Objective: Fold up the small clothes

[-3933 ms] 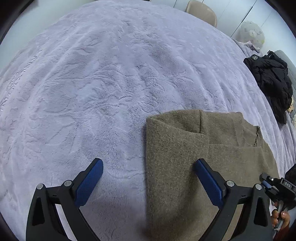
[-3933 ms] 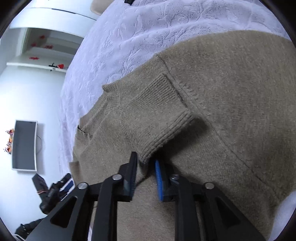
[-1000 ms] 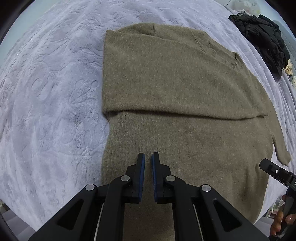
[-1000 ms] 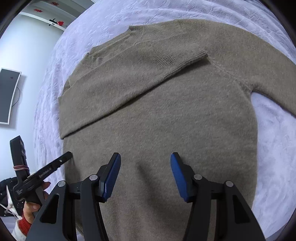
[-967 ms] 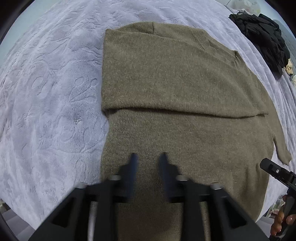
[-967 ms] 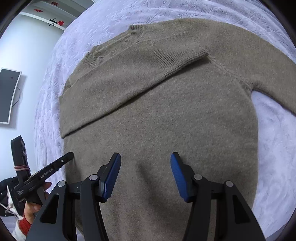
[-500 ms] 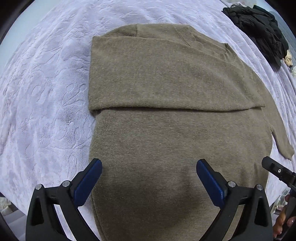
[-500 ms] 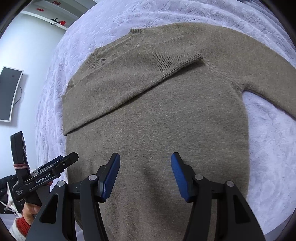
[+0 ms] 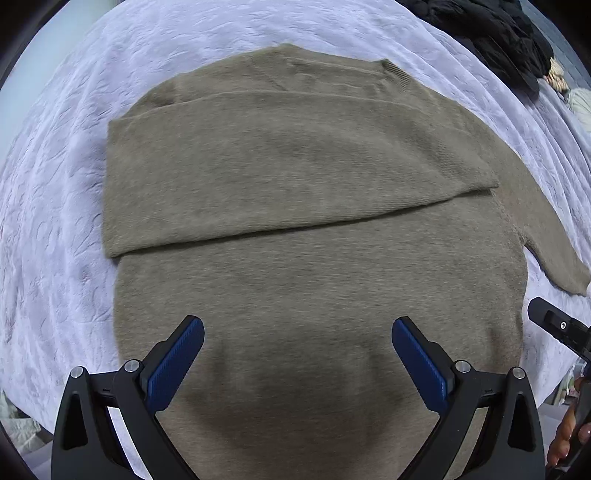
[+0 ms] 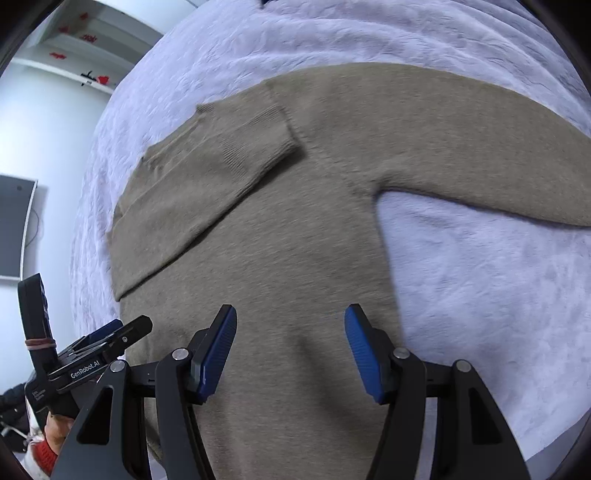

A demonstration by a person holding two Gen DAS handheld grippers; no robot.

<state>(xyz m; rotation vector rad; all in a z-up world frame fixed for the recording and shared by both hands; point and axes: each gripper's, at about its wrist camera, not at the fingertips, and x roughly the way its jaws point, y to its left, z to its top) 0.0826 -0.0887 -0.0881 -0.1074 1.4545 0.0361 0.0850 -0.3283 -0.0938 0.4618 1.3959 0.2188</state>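
Olive-brown knit fills both wrist views: a sweater (image 9: 314, 266) lies flat on a lilac plush blanket (image 9: 55, 206), one sleeve (image 9: 280, 177) folded across its chest, the other sleeve (image 10: 480, 147) stretched out toward three o'clock in the right wrist view. The left gripper (image 9: 297, 354) hangs over the sweater's lower body, its blue-padded jaws having just been opening and now spread wide, with nothing pinched between them. The right gripper (image 10: 290, 350) hovers above the garment's side hem, jaws parted about halfway, pads clear of the fabric. A heap of black clothing (image 9: 491, 33) sits on the blanket at one o'clock in the left wrist view, well apart from the sweater.
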